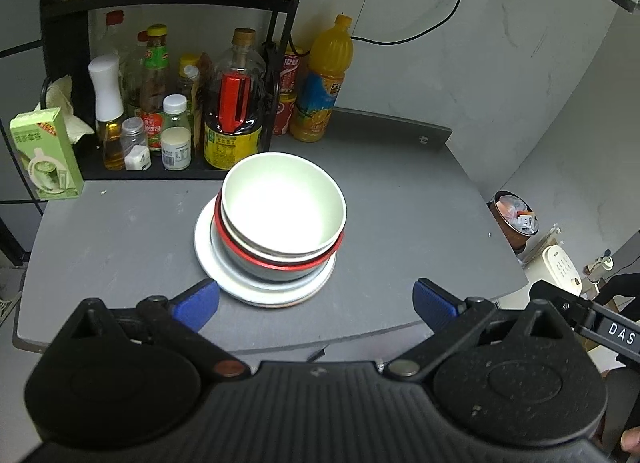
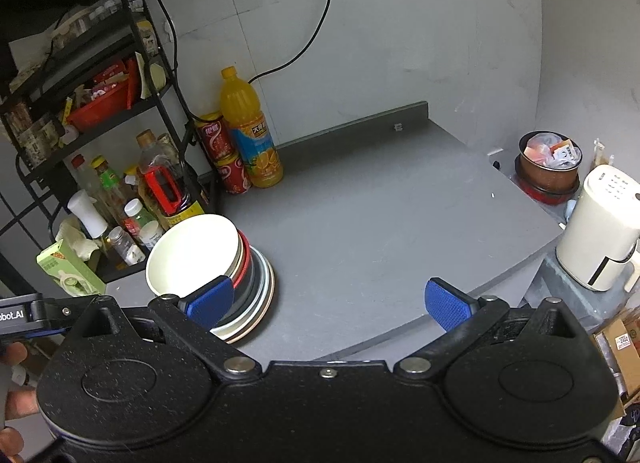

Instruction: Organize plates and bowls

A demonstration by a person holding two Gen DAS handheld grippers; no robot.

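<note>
Bowl stack [image 1: 280, 219] just ahead of left tool [image 1: 316, 301] — untouched.

A grey table [image 1: 400, 203] carries a stack of plates [image 1: 262, 291] near its middle, a black rack [image 1: 276, 75] at far left, a green carton [image 1: 46, 155] and an orange bottle [image 1: 324, 83]

A pale green round bowl [image 1: 284, 203] sits upright and empty atop my stack at centre frame, nested in a dark grey bowl with a red rim [image 1: 276, 261]. Both rest on stacked white round plates [image 1: 224, 277], lying flat on the grey table [image 1: 400, 223].
</note>
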